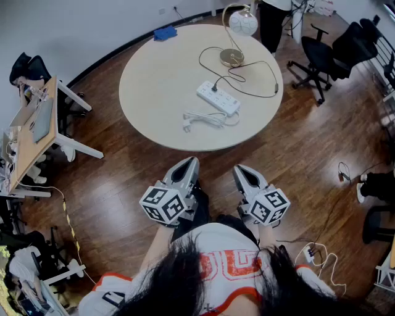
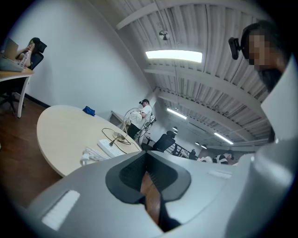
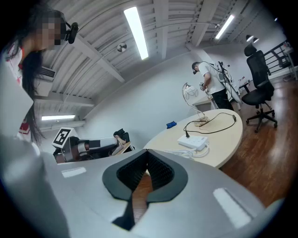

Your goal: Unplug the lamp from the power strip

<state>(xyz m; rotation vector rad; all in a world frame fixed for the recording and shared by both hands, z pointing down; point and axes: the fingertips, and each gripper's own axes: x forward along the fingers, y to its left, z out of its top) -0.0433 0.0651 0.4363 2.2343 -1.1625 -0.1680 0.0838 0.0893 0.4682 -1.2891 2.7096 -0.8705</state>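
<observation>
A white power strip [image 1: 218, 97] lies on the round beige table [image 1: 154, 86], with a black plug [image 1: 214, 88] in its far end. The black cord loops back to a lamp [image 1: 234, 37] with a brass base and a white globe shade. The strip's own white cable [image 1: 200, 118] lies coiled beside it. My left gripper [image 1: 187, 165] and right gripper [image 1: 242, 171] hang close to my body, well short of the table, both shut and empty. The strip [image 3: 193, 142] and lamp [image 3: 192, 100] show far off in the right gripper view, and the strip [image 2: 108, 148] in the left gripper view.
A blue cloth [image 1: 165, 33] lies at the table's far edge. Black office chairs [image 1: 327, 52] stand at the right, a desk [image 1: 34, 136] with clutter at the left. A person [image 1: 271, 18] stands behind the table. Cables [image 1: 315, 253] lie on the wooden floor near my feet.
</observation>
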